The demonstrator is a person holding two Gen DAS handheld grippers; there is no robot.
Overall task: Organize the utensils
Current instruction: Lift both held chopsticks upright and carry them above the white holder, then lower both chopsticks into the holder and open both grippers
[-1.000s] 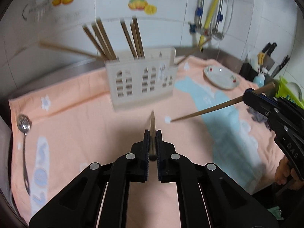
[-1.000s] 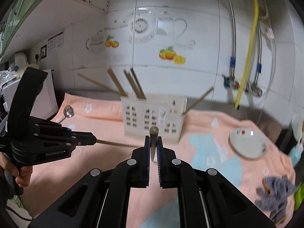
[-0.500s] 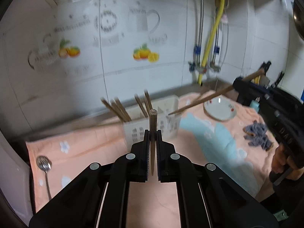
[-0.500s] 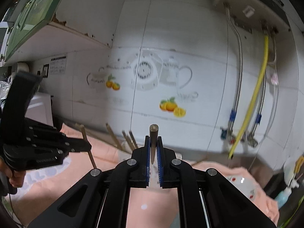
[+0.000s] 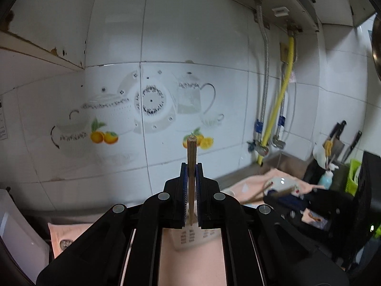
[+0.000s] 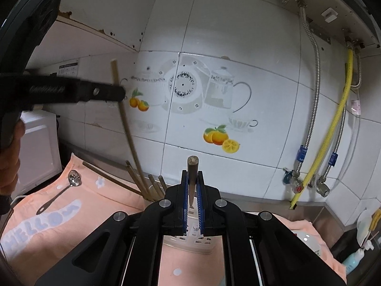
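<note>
Both pairs of fingers are clamped tight, each on one wooden chopstick: my left gripper (image 5: 191,186) pinches the left chopstick (image 5: 191,157) so it stands nearly upright, blunt end up, and my right gripper (image 6: 192,190) pinches the right chopstick (image 6: 192,174) the same way. A second ago both sticks hung low over the peach towel (image 6: 114,205) in front of the white utensil holder (image 6: 190,243); now I have lifted and tipped them, so the tiled wall fills most of each view and the holder sits low between my fingers. I judge that puts the tips above the holder's rim, ready to go down into a compartment; which compartment I cannot tell. The sticks are slim, pale brown and straight, and from the right view the left one reaches down toward the bundle of chopsticks (image 6: 152,186) already leaning in the holder. A slotted spoon (image 6: 59,190) still lies on the towel, waiting.
</note>
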